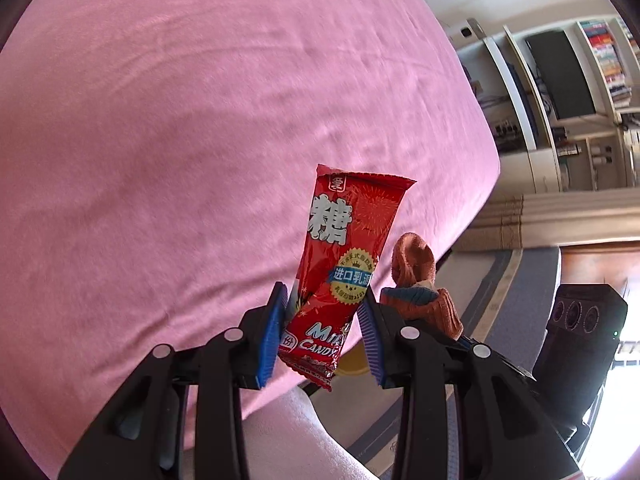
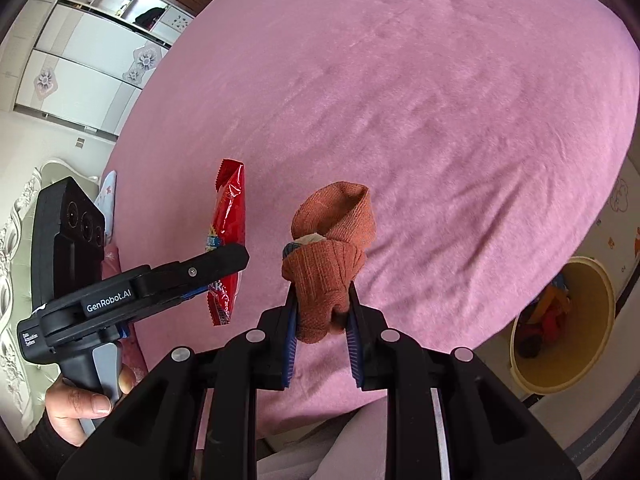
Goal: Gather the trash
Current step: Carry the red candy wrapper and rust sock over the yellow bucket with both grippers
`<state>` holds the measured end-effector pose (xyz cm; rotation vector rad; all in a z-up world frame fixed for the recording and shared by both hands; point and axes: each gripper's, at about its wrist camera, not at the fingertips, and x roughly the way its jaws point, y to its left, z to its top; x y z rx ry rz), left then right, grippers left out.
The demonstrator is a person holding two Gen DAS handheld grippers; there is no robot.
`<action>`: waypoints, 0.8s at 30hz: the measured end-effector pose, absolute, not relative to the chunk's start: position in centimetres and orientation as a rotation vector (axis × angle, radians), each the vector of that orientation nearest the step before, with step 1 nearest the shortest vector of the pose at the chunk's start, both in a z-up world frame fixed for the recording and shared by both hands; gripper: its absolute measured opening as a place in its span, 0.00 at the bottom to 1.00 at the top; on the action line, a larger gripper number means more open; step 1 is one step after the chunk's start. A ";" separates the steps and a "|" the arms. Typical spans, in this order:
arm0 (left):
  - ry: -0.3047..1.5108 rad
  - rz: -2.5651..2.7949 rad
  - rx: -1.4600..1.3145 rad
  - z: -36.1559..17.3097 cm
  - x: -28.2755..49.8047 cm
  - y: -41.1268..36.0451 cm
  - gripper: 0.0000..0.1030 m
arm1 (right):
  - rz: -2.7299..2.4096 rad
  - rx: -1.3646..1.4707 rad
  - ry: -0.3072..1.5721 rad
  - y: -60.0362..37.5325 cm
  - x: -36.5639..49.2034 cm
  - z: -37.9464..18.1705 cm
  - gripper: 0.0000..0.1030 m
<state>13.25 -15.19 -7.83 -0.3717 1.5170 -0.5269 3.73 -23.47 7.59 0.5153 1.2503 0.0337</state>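
A red candy wrapper (image 1: 340,264) with white lettering stands upright between the blue pads of my left gripper (image 1: 322,300), which is shut on its lower half. In the right wrist view the same wrapper (image 2: 228,216) hangs edge-on from the left gripper (image 2: 216,264), held by a hand (image 2: 76,400). My right gripper (image 2: 322,300) is shut on a rolled orange sock (image 2: 332,248) with a blue and cream cuff showing. That sock (image 1: 416,268) also shows just right of the wrapper in the left wrist view. Both grippers hover above the pink bedspread (image 2: 400,100).
A yellow bin (image 2: 560,320) holding colourful toys stands on the floor beside the bed at the right. White wardrobes (image 2: 84,76) line the far wall. Shelves and a dark screen (image 1: 560,76) stand beyond the bed's edge. A grey rug (image 1: 520,280) covers the floor.
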 end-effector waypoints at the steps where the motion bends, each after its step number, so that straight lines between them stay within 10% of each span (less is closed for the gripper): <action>1: 1.522 -0.539 -0.361 -7.8 12.9 -15.9 0.35 | 0.022 0.523 1.244 -24.2 3.1 7.7 0.20; 24: 1.746 -0.832 0.002 -13.6 -0.4 -44.1 0.35 | -0.363 0.813 1.175 -47.3 -17.4 5.6 0.21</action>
